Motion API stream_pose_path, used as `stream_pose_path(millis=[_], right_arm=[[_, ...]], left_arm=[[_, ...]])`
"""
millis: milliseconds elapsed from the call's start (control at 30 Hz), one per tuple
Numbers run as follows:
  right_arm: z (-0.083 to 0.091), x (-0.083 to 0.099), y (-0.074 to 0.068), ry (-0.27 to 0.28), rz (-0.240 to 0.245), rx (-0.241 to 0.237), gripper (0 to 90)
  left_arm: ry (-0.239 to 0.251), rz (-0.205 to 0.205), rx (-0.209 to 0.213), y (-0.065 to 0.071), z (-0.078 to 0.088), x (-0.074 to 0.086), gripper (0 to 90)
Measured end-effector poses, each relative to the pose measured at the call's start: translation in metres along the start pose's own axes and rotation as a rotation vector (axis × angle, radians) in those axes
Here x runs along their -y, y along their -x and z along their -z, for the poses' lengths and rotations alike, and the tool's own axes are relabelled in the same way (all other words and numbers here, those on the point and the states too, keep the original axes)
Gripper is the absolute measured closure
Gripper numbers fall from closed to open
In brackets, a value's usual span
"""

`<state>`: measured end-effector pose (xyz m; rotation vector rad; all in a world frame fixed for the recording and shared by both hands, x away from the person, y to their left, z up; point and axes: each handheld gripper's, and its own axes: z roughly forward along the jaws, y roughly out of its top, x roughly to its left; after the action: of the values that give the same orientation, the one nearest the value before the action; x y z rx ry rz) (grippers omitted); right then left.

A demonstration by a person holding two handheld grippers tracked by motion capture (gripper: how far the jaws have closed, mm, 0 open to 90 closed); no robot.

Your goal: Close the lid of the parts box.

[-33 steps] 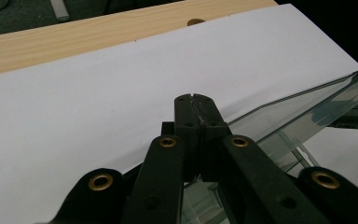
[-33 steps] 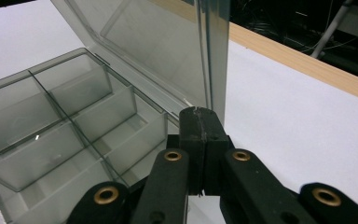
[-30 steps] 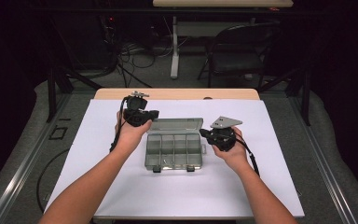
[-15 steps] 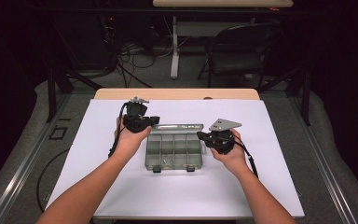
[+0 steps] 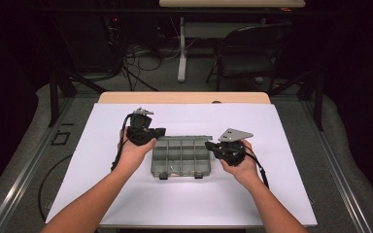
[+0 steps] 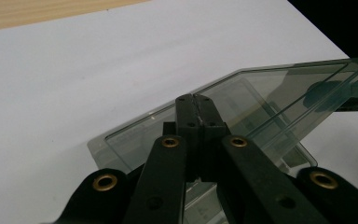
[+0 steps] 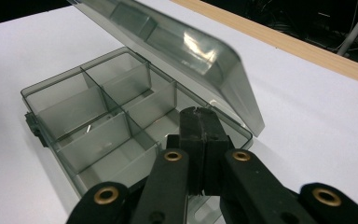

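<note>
A clear grey box [image 5: 180, 158] with little rooms inside is sitting on the white table [image 5: 291, 194], in the middle, between the two hands. Its lid [image 7: 186, 51] is standing partly open, tilted up over the far side of the box.

The left gripper [image 5: 156, 132] is staying at the far left corner of the box, right by the lid. In the left gripper view its two black jaws are pressing tight together, with nothing between them, and the lid [image 6: 270, 100] is lying just past the tips. I cannot tell if the tips are touching it.

The right gripper [image 5: 212, 145] is sitting at the right edge of the box. Its jaws are squeezing tight together too, holding nothing, with the tips over the box's near corner [image 7: 135, 121].
</note>
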<state>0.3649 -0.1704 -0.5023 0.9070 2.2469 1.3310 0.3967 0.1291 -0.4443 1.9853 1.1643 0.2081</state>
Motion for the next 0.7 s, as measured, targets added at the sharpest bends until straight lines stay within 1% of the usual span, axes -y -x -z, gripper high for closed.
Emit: stream_pose_path(millis=[167,267,367,600,700], right_arm=[[0.002,0.002,-0.001,0.000,-0.003,-0.011,90.0],[0.003,0.003,-0.003,-0.001,0.003,-0.018,90.0],[0.003,0.005,-0.005,-0.003,0.002,-0.018,90.0],[0.008,0.008,-0.010,-0.006,0.008,-0.014,90.0],[0.011,0.011,-0.012,-0.012,0.011,-0.011,90.0]], left_arm=[[-0.007,0.002,0.006,0.001,0.003,0.009,90.0],[-0.002,0.005,0.012,0.002,0.005,0.012,90.0],[-0.005,-0.002,0.019,0.001,0.005,0.015,90.0],[-0.011,0.002,0.025,0.001,0.003,0.023,90.0],[-0.013,0.005,0.037,0.001,0.002,0.027,90.0]])
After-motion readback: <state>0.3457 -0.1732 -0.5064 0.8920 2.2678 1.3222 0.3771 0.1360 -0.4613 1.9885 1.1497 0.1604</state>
